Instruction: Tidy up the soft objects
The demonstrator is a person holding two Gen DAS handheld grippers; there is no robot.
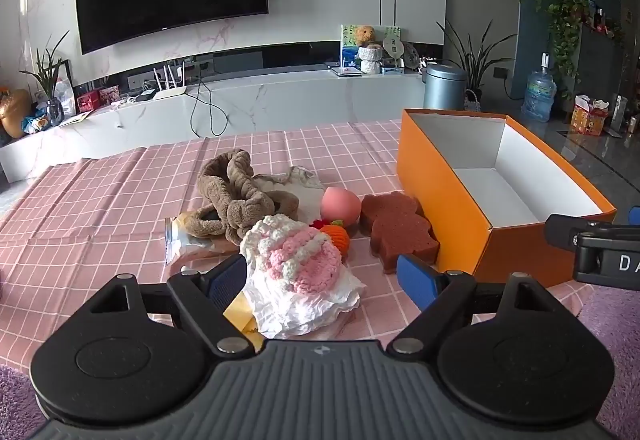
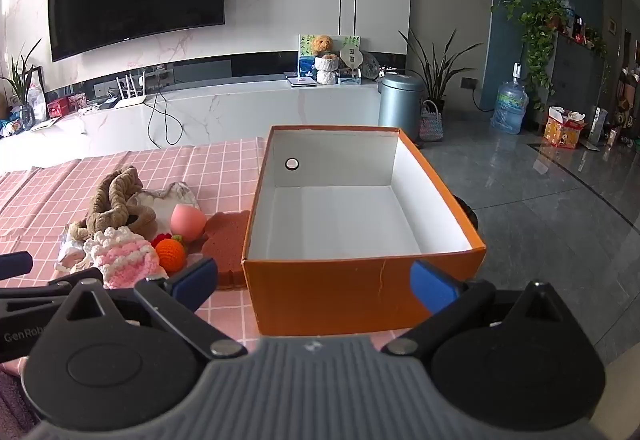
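A pile of soft things lies on the pink checked tablecloth (image 1: 100,200): a pink-and-white crochet piece (image 1: 296,256) on crumpled white paper (image 1: 304,308), a brown plush headband (image 1: 236,192), a pink egg-shaped sponge (image 1: 340,207), an orange crochet ball (image 1: 336,234) and a brown flower-shaped sponge (image 1: 400,232). An empty orange box (image 1: 444,200) with white inside stands to the right. My left gripper (image 1: 324,276) is open, its fingers on either side of the crochet piece. My right gripper (image 2: 316,280) is open and empty in front of the orange box (image 2: 320,296).
A foil snack packet (image 1: 188,240) and white cloth (image 1: 296,180) lie in the pile. A purple rug (image 1: 612,324) shows at the near table edge. A TV wall, white cabinet, grey bin (image 2: 400,100) and water bottle (image 2: 508,108) stand beyond.
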